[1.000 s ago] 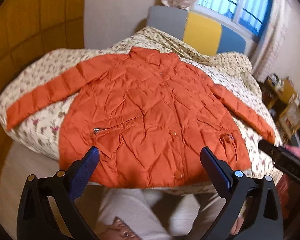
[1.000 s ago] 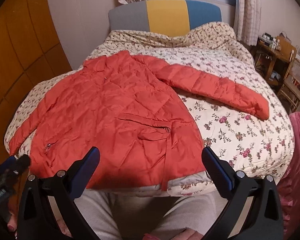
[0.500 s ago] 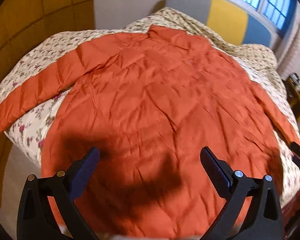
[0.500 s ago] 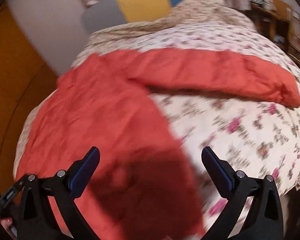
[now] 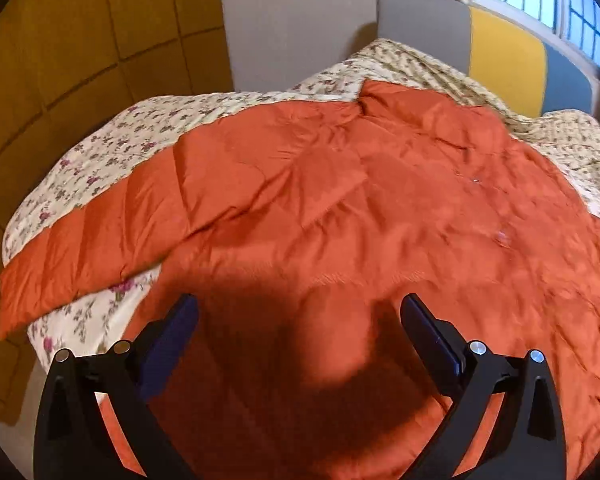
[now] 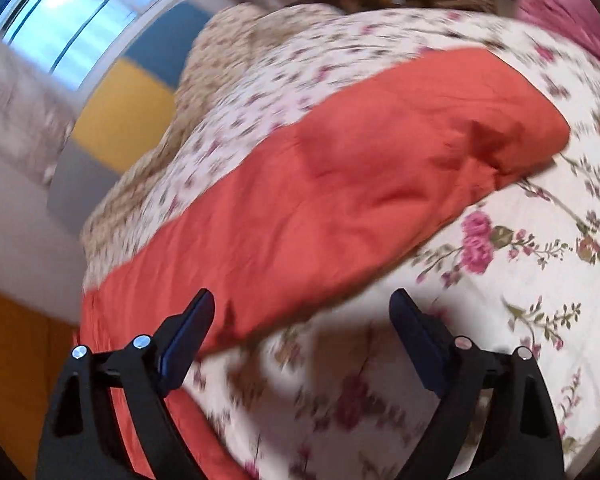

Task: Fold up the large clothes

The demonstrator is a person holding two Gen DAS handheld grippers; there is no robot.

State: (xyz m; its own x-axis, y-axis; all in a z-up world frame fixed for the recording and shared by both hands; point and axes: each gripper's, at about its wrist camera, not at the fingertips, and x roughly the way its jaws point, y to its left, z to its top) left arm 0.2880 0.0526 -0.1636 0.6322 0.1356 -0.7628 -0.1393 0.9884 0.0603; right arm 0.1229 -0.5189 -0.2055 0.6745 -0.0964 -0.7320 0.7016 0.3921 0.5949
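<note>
An orange padded jacket (image 5: pixel 360 216) lies spread flat on a bed with a floral cover (image 5: pixel 100 152). Its left sleeve (image 5: pixel 100 240) stretches out to the bed's left edge. My left gripper (image 5: pixel 300 312) hovers open over the jacket's lower body, nothing between its fingers. In the blurred, tilted right wrist view the jacket's other sleeve (image 6: pixel 340 184) runs across the floral cover (image 6: pixel 520 280). My right gripper (image 6: pixel 302 308) hangs just above that sleeve's near edge; its jaws are closing but still wide, with no cloth pinched between them.
A grey, yellow and blue headboard (image 5: pixel 500 44) stands under a window (image 5: pixel 540 4) at the back. Yellow wall panels (image 5: pixel 60 60) run along the left side of the bed. Pink fabric (image 6: pixel 560 4) and dark furniture lie beyond the bed's right side.
Both grippers have dropped closer to the bed. The left one slid left over the jacket's body. The right one rolled strongly and shifted over to the right sleeve, its jaws slightly narrower.
</note>
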